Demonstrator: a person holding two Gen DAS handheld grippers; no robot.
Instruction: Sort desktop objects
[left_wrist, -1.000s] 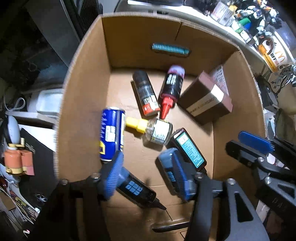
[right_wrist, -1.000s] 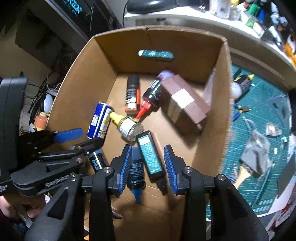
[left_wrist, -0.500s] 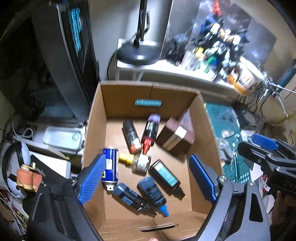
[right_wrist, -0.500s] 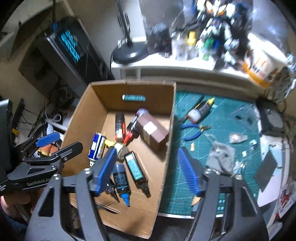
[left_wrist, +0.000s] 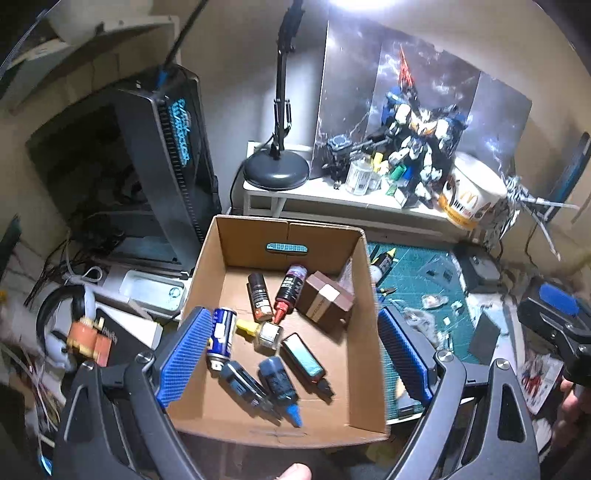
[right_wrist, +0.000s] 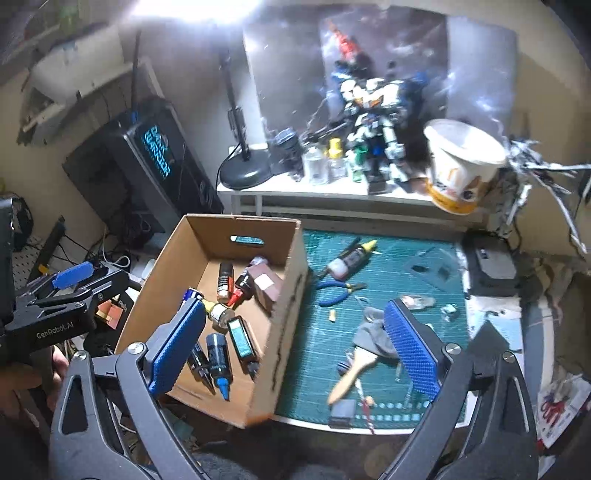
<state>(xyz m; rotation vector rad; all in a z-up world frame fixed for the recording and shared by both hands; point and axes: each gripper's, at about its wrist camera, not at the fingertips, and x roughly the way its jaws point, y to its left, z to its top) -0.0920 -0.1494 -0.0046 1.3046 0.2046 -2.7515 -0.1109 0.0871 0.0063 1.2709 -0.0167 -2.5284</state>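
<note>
A cardboard box (left_wrist: 358, 343) (right_wrist: 284, 328) stands at the left edge of a green cutting mat (right_wrist: 402, 266). Inside lie a blue can (left_wrist: 221, 334), several dark bottles (left_wrist: 273, 378) (right_wrist: 216, 356), a yellow-capped jar (left_wrist: 264, 332) and a brown box (left_wrist: 325, 301). My left gripper (left_wrist: 295, 360) hangs open high above the box, holding nothing. My right gripper (right_wrist: 295, 349) is also open and empty, above the box's right wall. On the mat lie a yellow-tipped bottle (right_wrist: 351, 258), blue pliers (right_wrist: 336, 288), a brush (right_wrist: 351, 373) and a grey cloth (right_wrist: 373, 334).
A white shelf (left_wrist: 332, 192) at the back carries a lamp base (left_wrist: 277, 171), small jars, a robot model (left_wrist: 417, 125) and a paper bucket (right_wrist: 461, 170). A black computer tower (left_wrist: 166, 162) stands left of the box. Cables and headphones (left_wrist: 62, 321) clutter the left.
Both grippers have pulled up and back from inside the box and opened wide. The bottles they were around now lie loose in the box.
</note>
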